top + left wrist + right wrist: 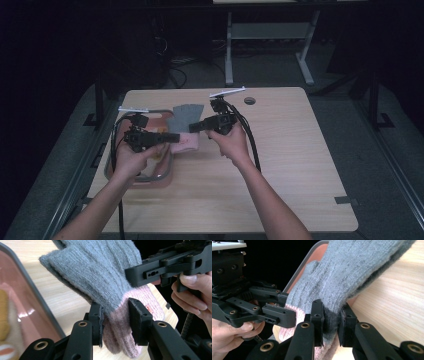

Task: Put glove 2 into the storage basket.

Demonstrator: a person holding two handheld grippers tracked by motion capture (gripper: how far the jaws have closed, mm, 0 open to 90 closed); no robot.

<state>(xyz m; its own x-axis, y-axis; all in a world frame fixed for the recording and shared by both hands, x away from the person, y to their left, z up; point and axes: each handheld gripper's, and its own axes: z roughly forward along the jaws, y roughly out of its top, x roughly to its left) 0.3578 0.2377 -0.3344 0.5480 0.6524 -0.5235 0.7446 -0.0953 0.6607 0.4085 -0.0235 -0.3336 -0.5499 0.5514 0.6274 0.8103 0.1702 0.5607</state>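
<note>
Grey-pink glove (pixel 105 277), small orange tag (pixel 148 309), unreadable

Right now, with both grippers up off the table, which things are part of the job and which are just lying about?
In the job:
- grey-and-pink knit glove, held at its cuff end
- left gripper, shut on the pink cuff
- right gripper, shut on the grey part
- grey-rimmed tray, under the left hand

Lying about:
- table
- orange and white things in the tray, too cropped to tell

The glove's (pixel 100 272) fingertips run past the top edge; its pink cuff (pixel 125 340) is partly hidden
</note>
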